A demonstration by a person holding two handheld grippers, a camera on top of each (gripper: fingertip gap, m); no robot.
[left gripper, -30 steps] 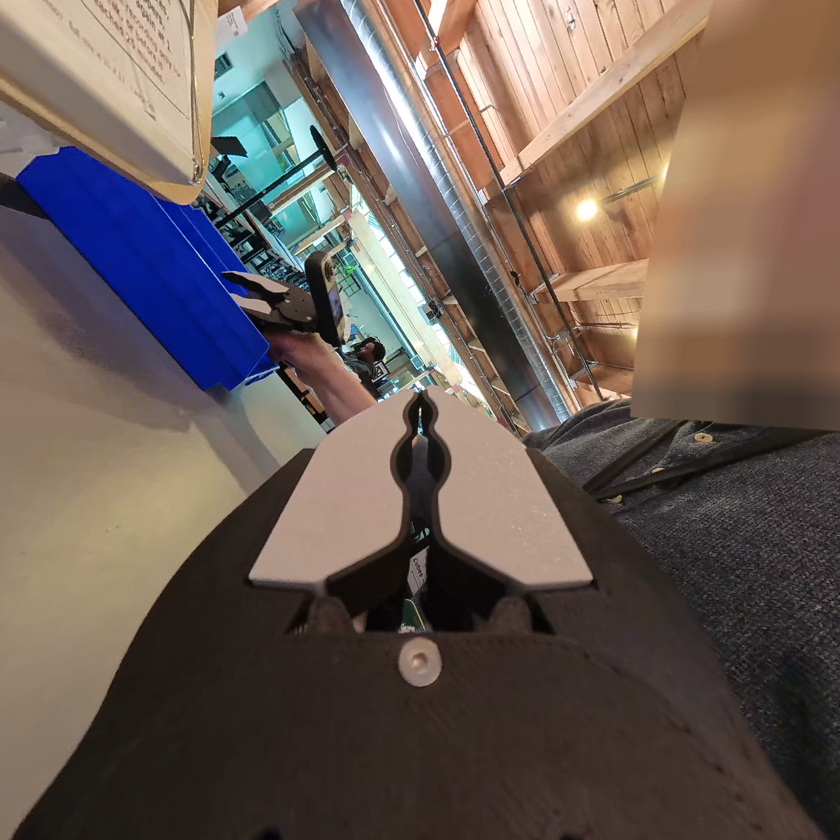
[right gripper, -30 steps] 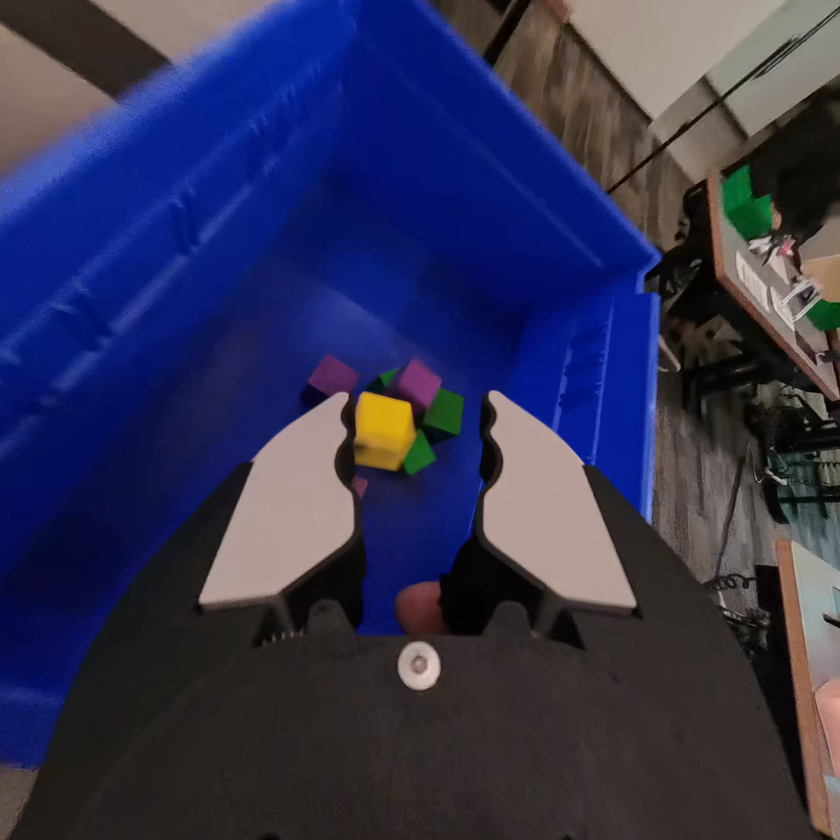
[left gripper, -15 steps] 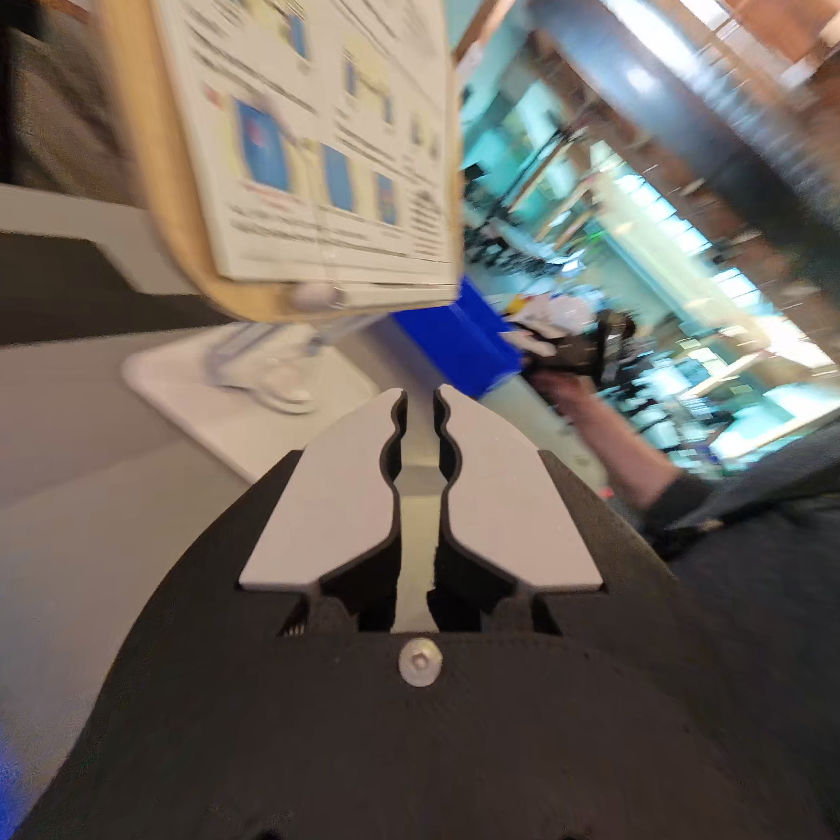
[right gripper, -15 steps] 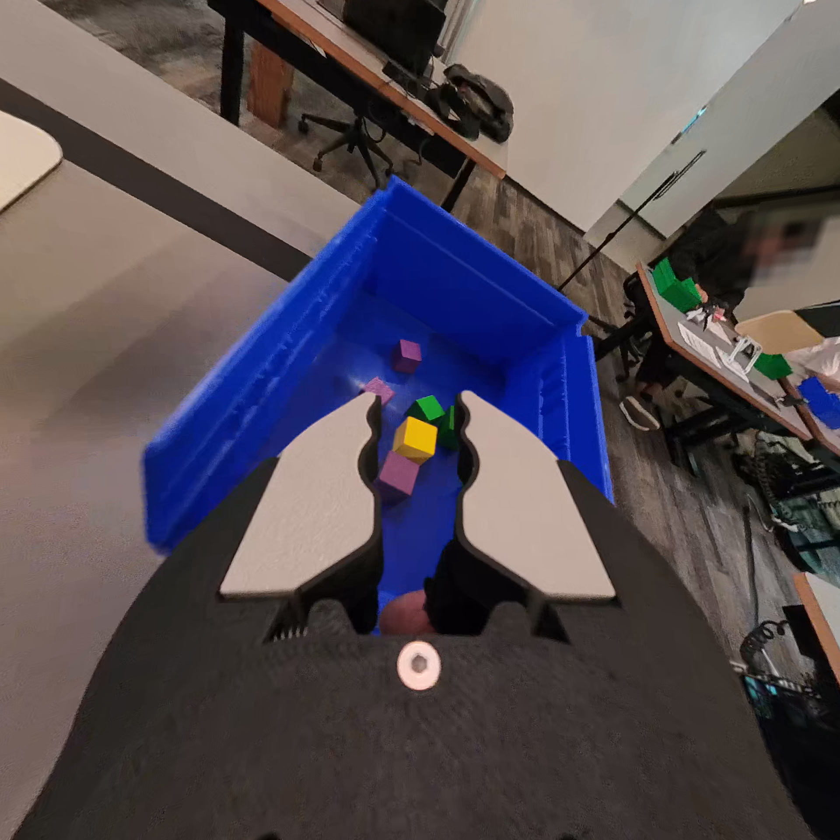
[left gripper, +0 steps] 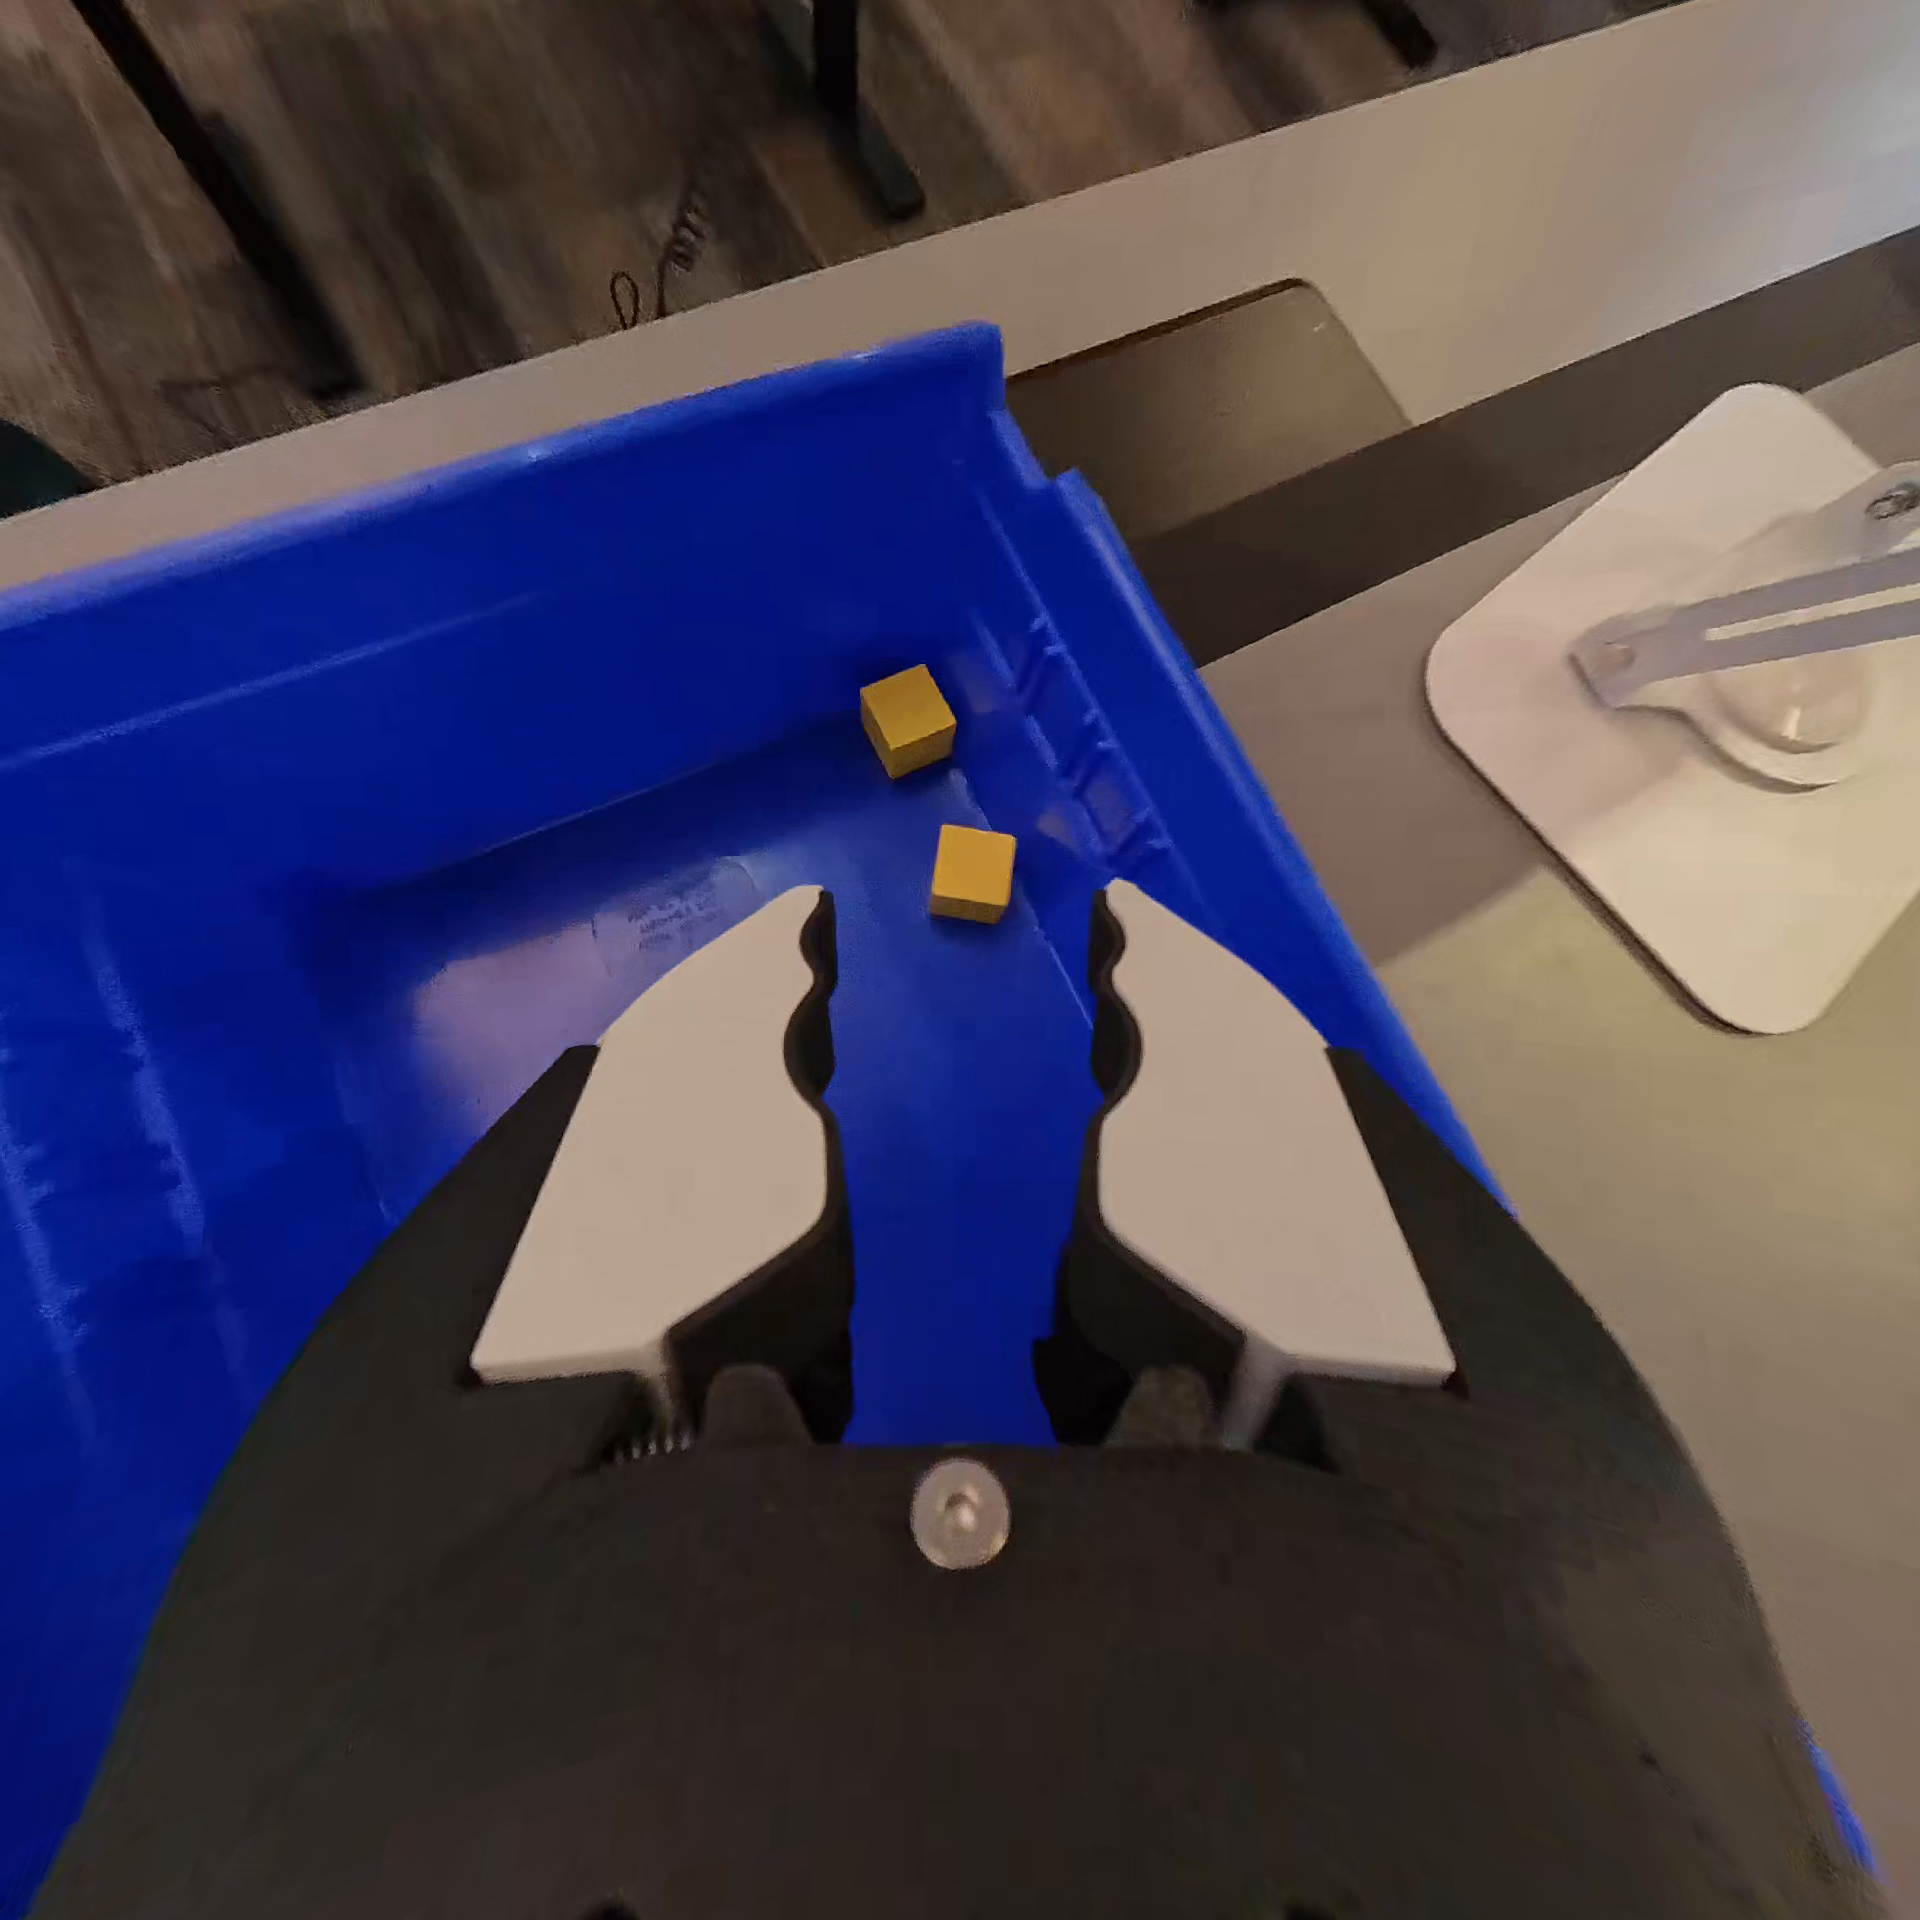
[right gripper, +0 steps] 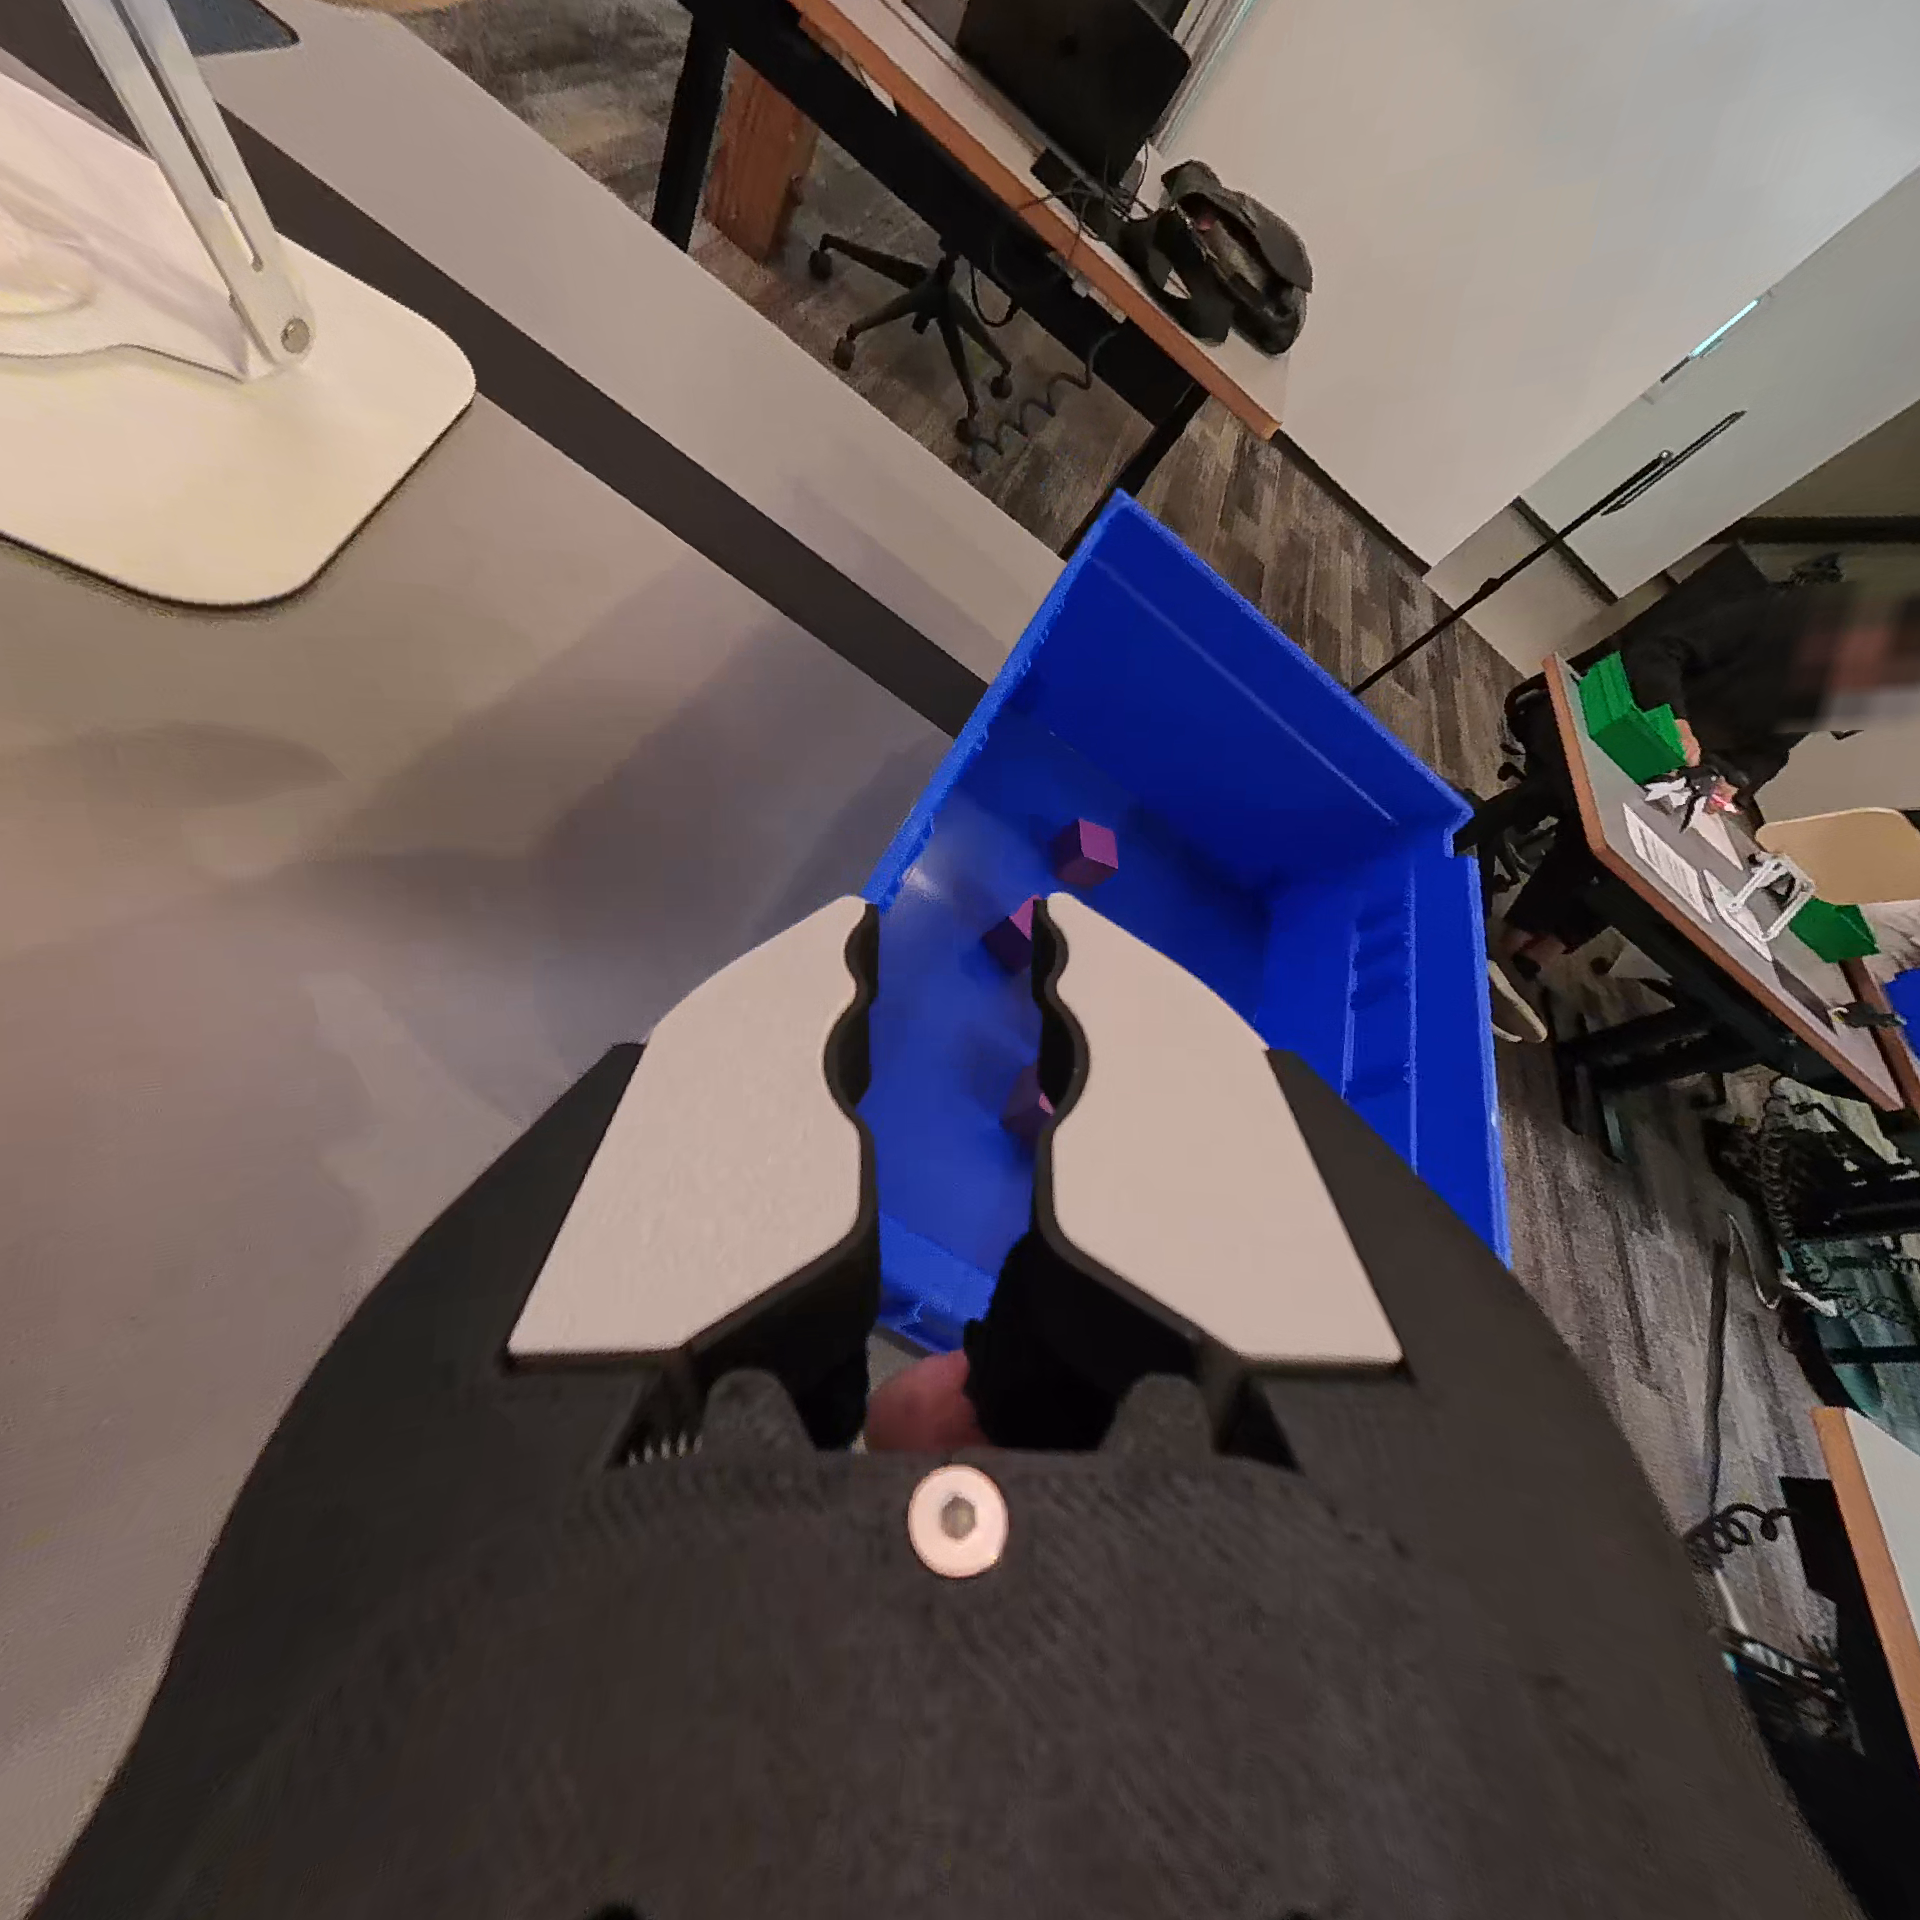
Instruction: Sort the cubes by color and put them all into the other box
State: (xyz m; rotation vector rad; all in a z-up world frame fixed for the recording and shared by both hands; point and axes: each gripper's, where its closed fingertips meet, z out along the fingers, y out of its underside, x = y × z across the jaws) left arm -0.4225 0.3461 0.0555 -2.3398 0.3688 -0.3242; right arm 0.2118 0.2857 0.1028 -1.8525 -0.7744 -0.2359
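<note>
left tongs (left gripper: 961, 904): jaws wide apart, nothing gripped, blue box floor showing through the gap; hovering inside the box near its right wall.
left box (left gripper: 520, 582): blue bin on the counter (left gripper: 1621, 1122), directly under and ahead of the left tongs.
yellow cube, near (left gripper: 971, 873): on the box floor just ahead of the left tongs' tips, slightly right of centre, clear of both fingers.
yellow cube, far (left gripper: 907, 719): further ahead, in the far right corner of the box, apart from the near one.
right tongs (right gripper: 954, 914): jaws part open, gap narrower than the left pair, nothing between the pads; held above the counter, short of the second box.
right box (right gripper: 1382, 1039): blue bin ahead and right of the right tongs, at the counter edge.
purple cubes: one ahead of the tips (right gripper: 1084, 850), one just past the right fingertip and partly hidden by it (right gripper: 1008, 940), one seen in the gap lower down (right gripper: 1027, 1103); all on the box floor.
stand base (right gripper: 208, 457): white plate on the counter, ahead-left of the right tongs, ahead-right of the left tongs.
</note>
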